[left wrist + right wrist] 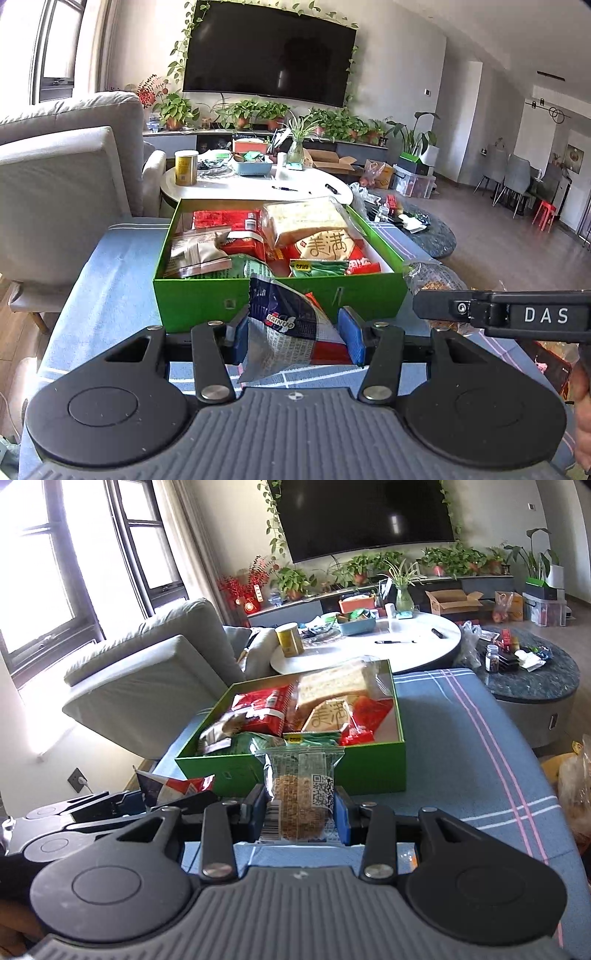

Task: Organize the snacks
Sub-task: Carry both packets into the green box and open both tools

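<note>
Left wrist view first: my left gripper (293, 332) is clamped on a dark-and-silver Bainuo packet (288, 325), blue pads (240, 338) pressing its crumpled sides, the packet's top corner poking up in front of the green box (280, 299). That box sits dead ahead on the blue-striped cloth (110, 280), already well filled: a red bag (229, 221) at the back left, a bread loaf (303, 218) at the back right. To clear the near wall, I'd say lift the packet above the rim before pushing forward, then let go over the low spot at the front.

Over to the right wrist view: my right gripper (299, 812) is closed on a clear cookie pack (301, 794), pinched at its lower half, the sealed top edge standing upright just short of the box wall. The grip is low, so the pack may flop; keep it upright and move slowly. There's a bare white patch (388, 720) at the box's right side, which looks like the best landing place. Both hands sit close together, so I'd drop one snack at a time to avoid a knock.
</note>
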The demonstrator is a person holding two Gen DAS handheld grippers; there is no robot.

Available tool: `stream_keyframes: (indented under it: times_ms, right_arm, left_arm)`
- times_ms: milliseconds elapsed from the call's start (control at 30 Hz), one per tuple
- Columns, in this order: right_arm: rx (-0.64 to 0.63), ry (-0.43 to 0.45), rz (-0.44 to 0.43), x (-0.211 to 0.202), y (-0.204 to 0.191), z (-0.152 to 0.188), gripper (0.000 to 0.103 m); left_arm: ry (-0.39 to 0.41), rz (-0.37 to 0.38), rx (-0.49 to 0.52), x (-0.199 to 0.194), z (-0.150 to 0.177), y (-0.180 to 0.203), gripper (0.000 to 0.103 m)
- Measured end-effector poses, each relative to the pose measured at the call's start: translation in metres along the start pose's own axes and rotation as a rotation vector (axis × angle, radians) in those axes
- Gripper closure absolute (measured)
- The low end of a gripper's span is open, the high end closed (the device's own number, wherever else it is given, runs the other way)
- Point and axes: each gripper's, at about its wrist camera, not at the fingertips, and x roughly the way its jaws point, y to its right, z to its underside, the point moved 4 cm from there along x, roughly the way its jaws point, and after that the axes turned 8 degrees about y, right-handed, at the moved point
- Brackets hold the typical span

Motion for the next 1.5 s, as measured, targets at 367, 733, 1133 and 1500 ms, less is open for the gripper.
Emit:
stream_keyframes:
  times_ms: [367,733,1133,1500]
  right_arm:
    - [0.022,0.015,-0.025,0.016,-0.004,-0.015,0.017]
    - [0.076,0.051,-0.041,0.036,-0.002,-0.042,0.017]
    - [0.110,0.044,-0.027,0.065,0.009,-0.054,0.017]
    - [0.121,0.016,-0.029,0.094,0.011,-0.058,0.017]
  left_arm:
    - [0.023,-0.016,0.017,0.012,-0.016,-0.003,0.056]
    - [0.019,-0.027,0.033,0.044,-0.032,-0.013,0.056]
    - [0.000,-0.024,0.056,0.081,-0.043,-0.017,0.056]
    - [-0.024,-0.025,0.077,0.108,-0.047,-0.020,0.056]
